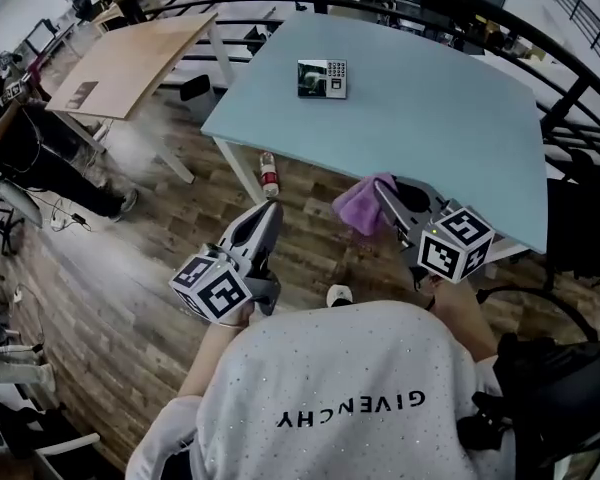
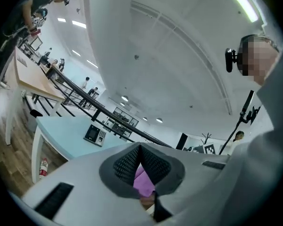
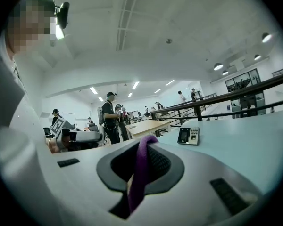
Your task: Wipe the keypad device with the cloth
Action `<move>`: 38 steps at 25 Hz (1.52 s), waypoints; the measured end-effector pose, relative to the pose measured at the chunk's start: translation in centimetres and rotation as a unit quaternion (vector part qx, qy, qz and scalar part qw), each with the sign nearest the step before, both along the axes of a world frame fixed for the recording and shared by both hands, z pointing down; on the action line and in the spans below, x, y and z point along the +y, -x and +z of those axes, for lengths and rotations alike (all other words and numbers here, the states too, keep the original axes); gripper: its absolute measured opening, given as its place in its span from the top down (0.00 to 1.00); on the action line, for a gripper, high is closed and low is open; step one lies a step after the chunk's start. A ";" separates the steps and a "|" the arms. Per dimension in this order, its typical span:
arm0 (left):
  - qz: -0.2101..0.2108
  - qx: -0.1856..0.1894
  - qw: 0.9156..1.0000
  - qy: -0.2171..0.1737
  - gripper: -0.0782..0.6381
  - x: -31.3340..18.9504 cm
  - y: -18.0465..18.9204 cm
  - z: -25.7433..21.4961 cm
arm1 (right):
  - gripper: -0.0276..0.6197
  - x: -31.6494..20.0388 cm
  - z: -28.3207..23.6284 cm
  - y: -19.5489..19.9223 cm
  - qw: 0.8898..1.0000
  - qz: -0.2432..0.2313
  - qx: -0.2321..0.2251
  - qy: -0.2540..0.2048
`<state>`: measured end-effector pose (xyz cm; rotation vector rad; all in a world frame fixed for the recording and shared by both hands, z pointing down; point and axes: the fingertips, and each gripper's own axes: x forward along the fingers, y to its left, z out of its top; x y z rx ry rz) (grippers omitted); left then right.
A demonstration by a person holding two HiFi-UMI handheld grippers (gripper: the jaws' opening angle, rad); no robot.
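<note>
head view: your right gripper [image 1: 381, 190] clamped the cloth [image 1: 356, 208] short of the keypad [image 1: 322, 78], ready to wipe; left gripper [image 1: 271, 208] was closed, empty.

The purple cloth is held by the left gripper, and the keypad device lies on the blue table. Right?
No: the right gripper holds the purple cloth, as the right gripper view shows. The keypad device does lie on the blue table.

The cloth [image 1: 365, 206] is soft, matt purple fabric, pinched between the dark, rough-meshed pads [image 3: 159, 163] of the right gripper [image 1: 383, 193]. The table [image 1: 430, 128] has a smooth, matt pale-blue top, the floor [image 1: 120, 288] grained wood planks, the keypad device [image 1: 322, 78] a glossy dark screen.
</note>
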<state>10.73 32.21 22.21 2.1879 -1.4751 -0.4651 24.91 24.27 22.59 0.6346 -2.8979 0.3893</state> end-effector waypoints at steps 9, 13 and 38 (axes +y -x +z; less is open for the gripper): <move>-0.014 -0.016 1.000 -0.003 0.89 -7.3 1.9 0.2 | 0.94 -7.8 0.6 1.5 1.000 0.004 -0.012 0.018; -0.025 -0.021 0.999 0.000 0.89 -9.5 2.8 0.5 | 0.94 -10.2 1.3 2.2 1.000 0.003 -0.008 0.027; 0.007 -0.036 0.999 0.030 0.89 -21.8 8.9 3.8 | 0.94 -19.7 1.6 11.5 0.991 -0.046 -0.110 0.061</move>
